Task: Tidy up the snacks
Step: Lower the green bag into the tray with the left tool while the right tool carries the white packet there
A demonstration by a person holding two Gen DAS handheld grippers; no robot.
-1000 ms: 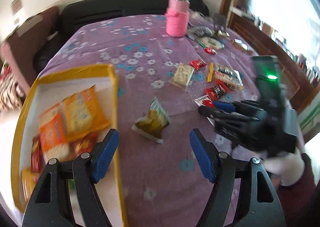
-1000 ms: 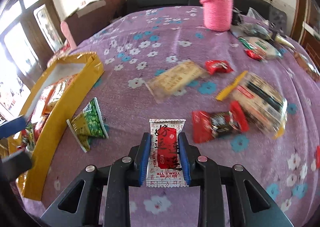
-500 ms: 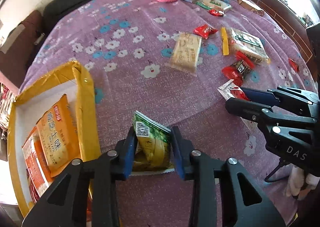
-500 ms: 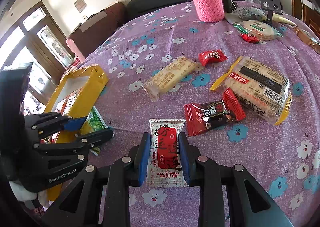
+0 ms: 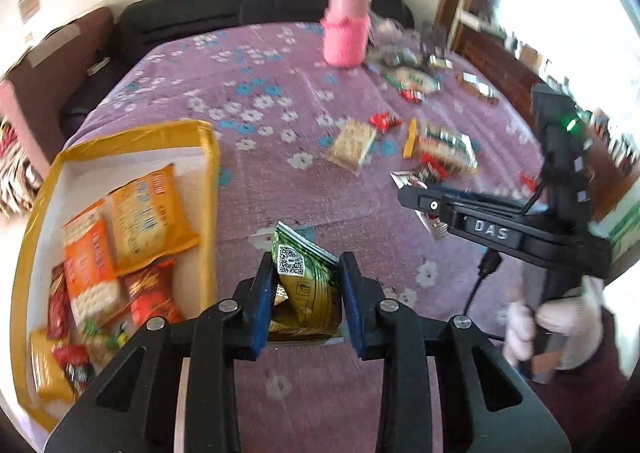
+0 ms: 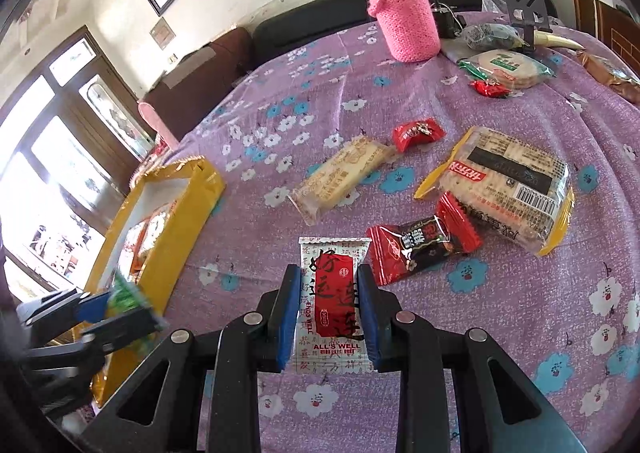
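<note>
The green snack packet (image 5: 306, 285) sits clamped between the blue pads of the left claw (image 5: 306, 293), held just beside the yellow box (image 5: 210, 189) whose floor already carries orange and red packs. It looks light, crinkly and soft, so it probably buckles if squeezed hard; the grip across its flat middle seems sound, the sealed edges being the stiffer hold. The right claw (image 6: 329, 305) is clamped on the white-and-red sachet (image 6: 332, 293), thin, slick and likely just as light, taken across its width over the desk (image 6: 520, 333). Around it on the purple floral cloth lie a red-and-black candy (image 6: 424, 249), a cracker pack (image 6: 508, 185), a pale biscuit bar (image 6: 344, 177) and a pink-sleeved bottle (image 6: 404, 13) farther back.
</note>
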